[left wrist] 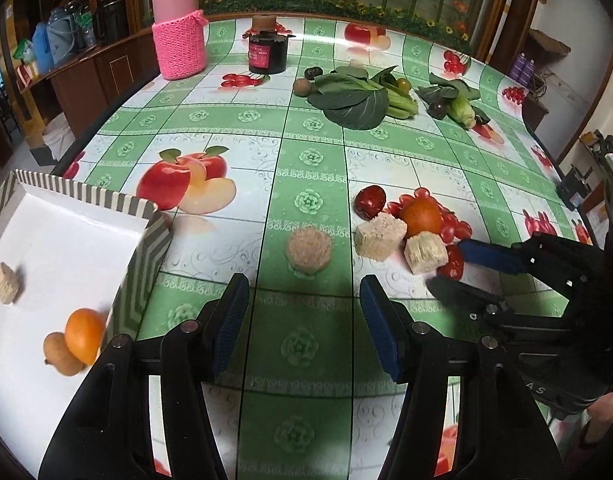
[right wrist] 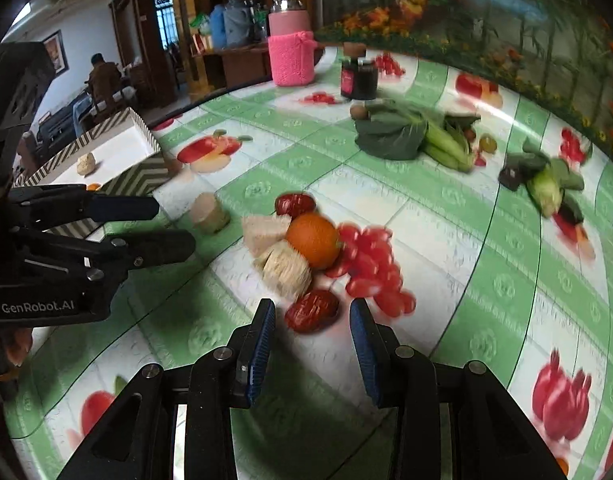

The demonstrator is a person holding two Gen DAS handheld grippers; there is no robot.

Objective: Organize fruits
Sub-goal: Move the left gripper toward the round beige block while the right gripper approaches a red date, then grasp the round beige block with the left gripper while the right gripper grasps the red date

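An orange [left wrist: 421, 214] [right wrist: 313, 240] lies mid-table among two beige blocks [left wrist: 380, 236] [left wrist: 424, 252], with a red date [left wrist: 369, 201] behind them. A second red date [right wrist: 312, 311] [left wrist: 454, 264] lies on the cloth between the tips of my right gripper [right wrist: 311, 306] [left wrist: 446, 266]. Its jaws are open, with a gap on each side of the date. My left gripper [left wrist: 304, 284] [right wrist: 174, 224] is open and empty, just short of a round beige cake [left wrist: 309, 250] [right wrist: 208, 214]. The striped box [left wrist: 142, 272] [right wrist: 138, 176] at the left holds an orange fruit [left wrist: 84, 336], a tan fruit [left wrist: 62, 354] and a beige block [left wrist: 5, 288].
At the far side stand a pink flask [left wrist: 180, 40] and a dark jar [left wrist: 267, 54]. Leafy greens [left wrist: 352, 98], corn [left wrist: 462, 110] and a kiwi [left wrist: 302, 87] lie beyond the middle. The fruit-printed cloth's own pictures of cherries and apples surround the real items. A person sits in the far room [right wrist: 102, 76].
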